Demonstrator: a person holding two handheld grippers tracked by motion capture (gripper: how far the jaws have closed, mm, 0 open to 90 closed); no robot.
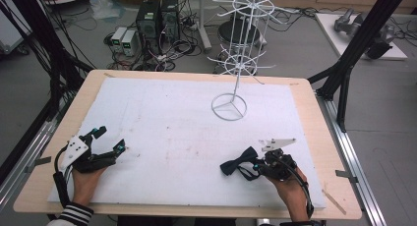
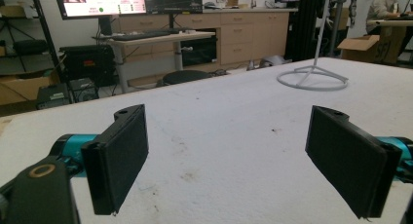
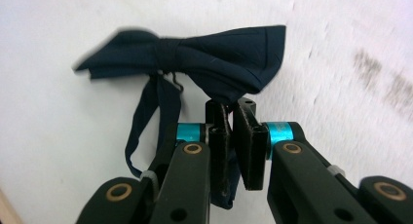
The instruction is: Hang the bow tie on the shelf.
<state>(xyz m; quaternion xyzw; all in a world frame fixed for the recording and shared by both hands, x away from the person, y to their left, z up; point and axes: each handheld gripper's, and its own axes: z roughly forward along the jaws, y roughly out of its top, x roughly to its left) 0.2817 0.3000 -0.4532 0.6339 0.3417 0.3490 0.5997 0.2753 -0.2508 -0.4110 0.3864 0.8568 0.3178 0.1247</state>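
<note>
Looking down from the high view, the right gripper (image 1: 256, 165) pinches a dark bow tie (image 1: 239, 161) low over the white pad (image 1: 162, 118) on the bench (image 1: 93, 78), near its front right; the left gripper (image 1: 109, 140) rests at the front left, jaws spread, well apart from a white wire rack (image 1: 236, 64) (standing farther back). From the left gripper view, its pads (image 2: 122, 156) gape with nothing between. From the right gripper view, the jaws are pressed together on the tie's lower edge, its strap (image 3: 146, 121) dangling beside them.
</note>
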